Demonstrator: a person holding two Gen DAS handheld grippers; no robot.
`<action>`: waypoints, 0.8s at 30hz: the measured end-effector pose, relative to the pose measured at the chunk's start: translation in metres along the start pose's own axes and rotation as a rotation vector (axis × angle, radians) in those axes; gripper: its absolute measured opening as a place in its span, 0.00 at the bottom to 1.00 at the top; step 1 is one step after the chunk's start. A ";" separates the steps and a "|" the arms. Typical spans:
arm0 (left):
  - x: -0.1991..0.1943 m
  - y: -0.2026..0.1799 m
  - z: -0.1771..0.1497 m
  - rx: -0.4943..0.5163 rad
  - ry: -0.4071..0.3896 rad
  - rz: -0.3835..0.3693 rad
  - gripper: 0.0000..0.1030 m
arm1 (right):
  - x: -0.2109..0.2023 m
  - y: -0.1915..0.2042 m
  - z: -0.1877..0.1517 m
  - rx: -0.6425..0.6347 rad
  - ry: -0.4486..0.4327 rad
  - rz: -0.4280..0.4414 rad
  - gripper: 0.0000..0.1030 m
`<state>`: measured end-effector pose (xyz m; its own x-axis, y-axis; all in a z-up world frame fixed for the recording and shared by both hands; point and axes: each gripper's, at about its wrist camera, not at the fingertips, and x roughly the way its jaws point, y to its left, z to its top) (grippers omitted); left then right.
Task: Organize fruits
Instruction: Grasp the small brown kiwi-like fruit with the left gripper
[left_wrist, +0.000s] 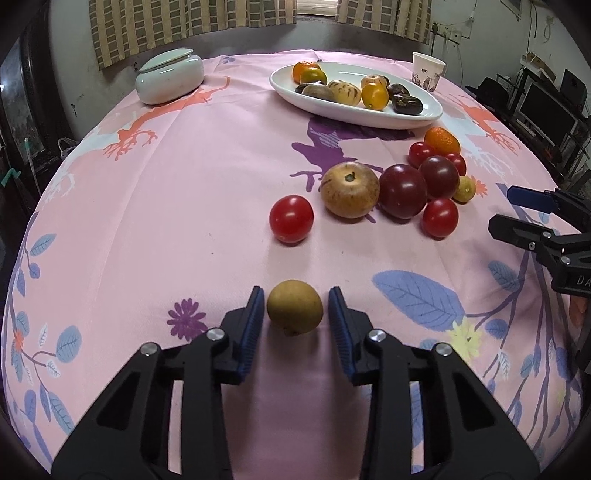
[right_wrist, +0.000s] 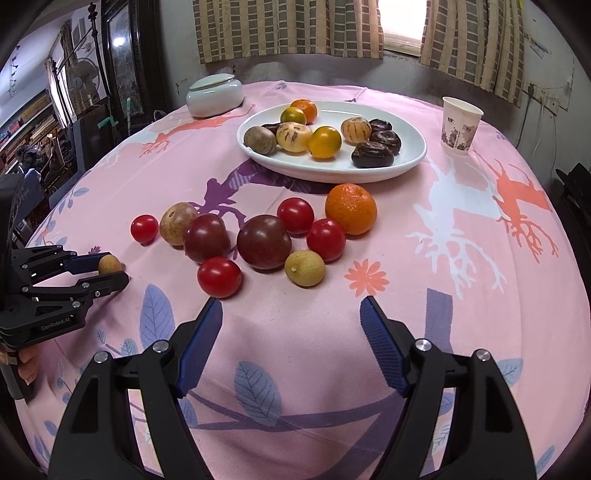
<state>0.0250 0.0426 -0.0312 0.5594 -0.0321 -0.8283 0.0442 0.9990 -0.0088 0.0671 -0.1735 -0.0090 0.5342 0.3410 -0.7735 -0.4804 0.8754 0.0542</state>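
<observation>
A small tan round fruit (left_wrist: 294, 312) lies on the pink cloth between the fingers of my left gripper (left_wrist: 296, 295), which is open around it with small gaps on both sides. It also shows in the right wrist view (right_wrist: 109, 264). Loose fruits lie in a cluster: red tomatoes (right_wrist: 219, 277), dark plums (right_wrist: 264, 242), an orange (right_wrist: 351, 209), a tan speckled fruit (left_wrist: 349, 189). A white oval plate (right_wrist: 413, 155) holds several fruits. My right gripper (right_wrist: 291, 306) is open and empty, just short of the cluster.
A lidded pale ceramic jar (left_wrist: 169, 75) stands at the back left of the table. A paper cup (right_wrist: 460, 125) stands at the back right, beside the plate. The table's edges fall off on both sides.
</observation>
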 end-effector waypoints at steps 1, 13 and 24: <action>0.000 0.001 0.000 -0.003 0.001 -0.003 0.36 | 0.000 0.001 0.000 -0.004 0.000 0.001 0.75; 0.000 0.002 0.000 0.002 -0.012 -0.003 0.28 | 0.003 0.024 -0.004 -0.077 0.005 0.023 0.75; 0.000 0.003 -0.001 -0.004 -0.014 -0.005 0.28 | 0.011 0.047 0.009 -0.045 0.047 0.008 0.75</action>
<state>0.0247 0.0453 -0.0315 0.5708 -0.0373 -0.8202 0.0438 0.9989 -0.0149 0.0572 -0.1254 -0.0092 0.4977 0.3305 -0.8019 -0.5155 0.8562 0.0329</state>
